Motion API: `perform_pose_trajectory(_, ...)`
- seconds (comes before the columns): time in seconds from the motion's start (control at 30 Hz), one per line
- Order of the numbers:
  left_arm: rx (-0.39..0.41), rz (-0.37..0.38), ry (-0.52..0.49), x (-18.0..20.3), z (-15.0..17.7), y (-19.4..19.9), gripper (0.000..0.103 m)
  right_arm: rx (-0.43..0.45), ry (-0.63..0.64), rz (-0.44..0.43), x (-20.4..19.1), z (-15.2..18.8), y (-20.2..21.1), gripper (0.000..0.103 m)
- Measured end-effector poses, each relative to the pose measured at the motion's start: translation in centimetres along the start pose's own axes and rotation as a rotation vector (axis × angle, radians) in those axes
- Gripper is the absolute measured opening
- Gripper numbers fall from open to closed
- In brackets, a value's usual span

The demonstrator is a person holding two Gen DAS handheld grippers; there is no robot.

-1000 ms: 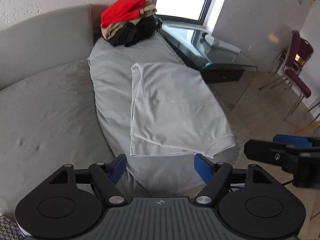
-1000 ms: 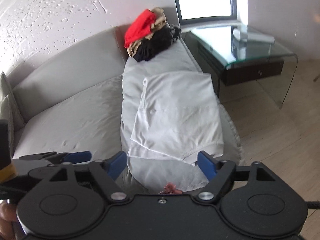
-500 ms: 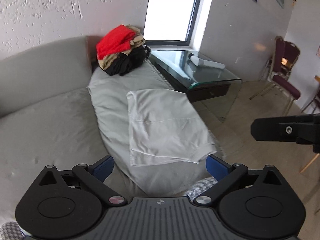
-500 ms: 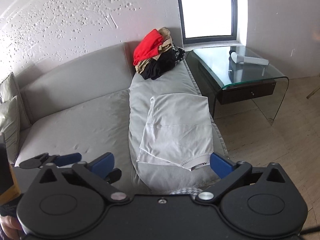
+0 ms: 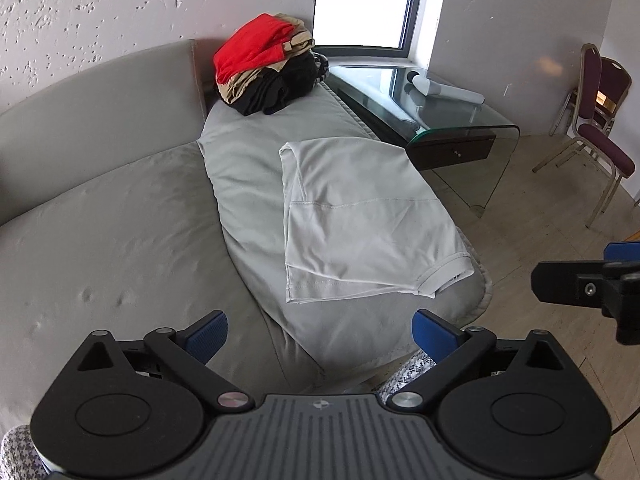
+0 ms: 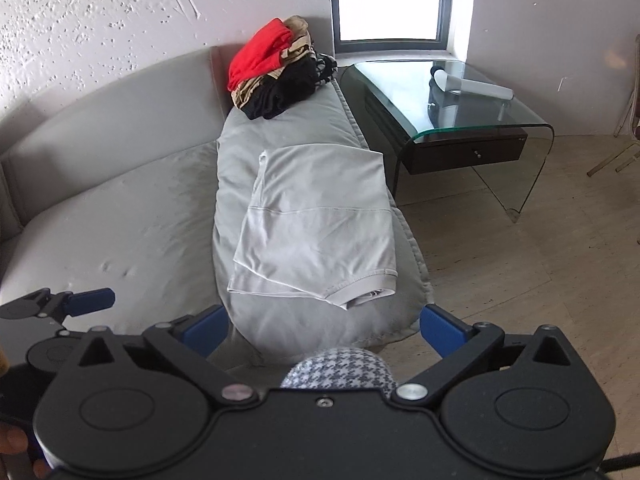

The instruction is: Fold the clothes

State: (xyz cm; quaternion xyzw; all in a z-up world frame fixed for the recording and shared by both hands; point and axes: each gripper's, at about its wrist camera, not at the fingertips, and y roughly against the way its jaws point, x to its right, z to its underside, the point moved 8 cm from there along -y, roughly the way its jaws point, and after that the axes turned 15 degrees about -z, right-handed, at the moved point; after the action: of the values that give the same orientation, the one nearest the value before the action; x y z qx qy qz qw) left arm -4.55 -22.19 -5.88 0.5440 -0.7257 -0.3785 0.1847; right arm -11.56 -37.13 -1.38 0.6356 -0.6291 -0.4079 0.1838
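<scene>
One white shirt (image 5: 360,220) lies folded flat on the long grey cushion (image 5: 248,168) of the sofa (image 5: 100,208), its collar end nearest the cameras and hanging close to the cushion's floor-side edge. At the far end of the same cushion sits one pile of clothes (image 5: 268,64), with a red piece on top, a tan one under it and black ones at the bottom; it is well apart from the shirt.

Two grippers are in view. The left gripper (image 5: 320,334) is spread wide and holds nothing, hovering short of the shirt. The right gripper (image 6: 324,332) is also spread wide and empty, with the shirt's near edge showing between its blue fingers.

Beside the sofa stands one glass counter (image 6: 480,120) with one white object (image 6: 472,86) lying on it. Two chairs (image 5: 600,120) stand by the far wall.
</scene>
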Motion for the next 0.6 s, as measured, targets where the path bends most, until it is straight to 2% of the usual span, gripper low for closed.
perform_pose_trajectory(0.6,0.005,0.023,0.002,1.1,0.1,-0.3,0.102,-0.036,-0.003,-0.008,0.7,0.3,-1.1,0.103)
